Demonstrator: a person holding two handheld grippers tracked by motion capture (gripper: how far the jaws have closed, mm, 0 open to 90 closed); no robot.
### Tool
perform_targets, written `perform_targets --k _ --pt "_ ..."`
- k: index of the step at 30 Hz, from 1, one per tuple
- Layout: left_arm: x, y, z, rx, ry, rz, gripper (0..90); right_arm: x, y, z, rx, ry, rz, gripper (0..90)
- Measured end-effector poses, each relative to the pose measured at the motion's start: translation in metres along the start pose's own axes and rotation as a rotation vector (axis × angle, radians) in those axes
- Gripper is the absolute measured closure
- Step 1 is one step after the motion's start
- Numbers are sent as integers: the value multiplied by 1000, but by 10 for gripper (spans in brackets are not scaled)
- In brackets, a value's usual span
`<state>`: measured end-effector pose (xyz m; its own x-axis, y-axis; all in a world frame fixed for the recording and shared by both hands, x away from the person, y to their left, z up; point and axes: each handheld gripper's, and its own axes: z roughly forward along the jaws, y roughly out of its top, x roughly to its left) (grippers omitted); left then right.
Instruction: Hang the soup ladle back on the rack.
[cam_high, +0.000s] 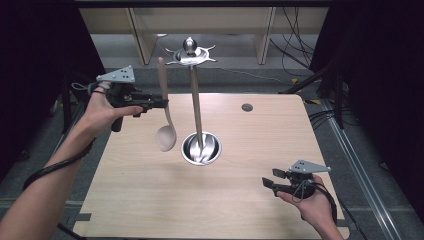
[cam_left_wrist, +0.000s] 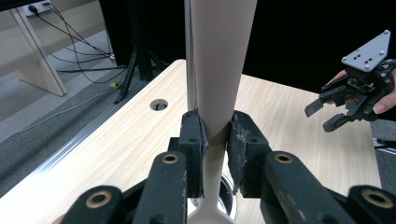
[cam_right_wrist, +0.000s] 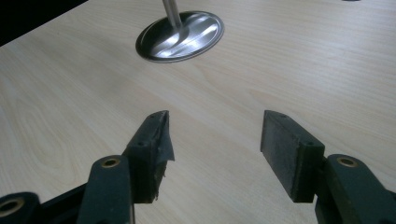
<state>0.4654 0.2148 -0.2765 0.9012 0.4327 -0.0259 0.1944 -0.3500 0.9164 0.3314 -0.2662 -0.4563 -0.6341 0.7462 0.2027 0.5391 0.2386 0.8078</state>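
Observation:
A beige ladle (cam_high: 165, 116) hangs upright in the air, bowl down, left of a steel utensil stand (cam_high: 196, 95). My left gripper (cam_high: 162, 103) is shut on the ladle's handle about halfway up. In the left gripper view the handle (cam_left_wrist: 219, 84) runs up between the two pads, which press on it. The stand has a round dish base (cam_high: 201, 149) and a hooked top plate (cam_high: 190, 55) with a knob. My right gripper (cam_high: 270, 178) rests low over the near right of the table, open and holding nothing; its jaws (cam_right_wrist: 212, 140) stand wide apart over bare wood.
The wooden table (cam_high: 250, 200) has a cable hole (cam_high: 247, 107) at the back right. Dark curtains flank both sides. Cables and shelf legs lie on the floor beyond the far edge.

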Motion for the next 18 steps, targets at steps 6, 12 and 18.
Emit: perform_targets --k 6,12,18 --pt "1 1 3 13 -13 3 753 0 0 0 0 -2 -1 430" --pt "3 1 6 22 -20 0 753 -1 0 0 -1 -9 -8 429" --pt "4 3 11 29 -32 0 753 -1 0 0 2 -12 -10 429"
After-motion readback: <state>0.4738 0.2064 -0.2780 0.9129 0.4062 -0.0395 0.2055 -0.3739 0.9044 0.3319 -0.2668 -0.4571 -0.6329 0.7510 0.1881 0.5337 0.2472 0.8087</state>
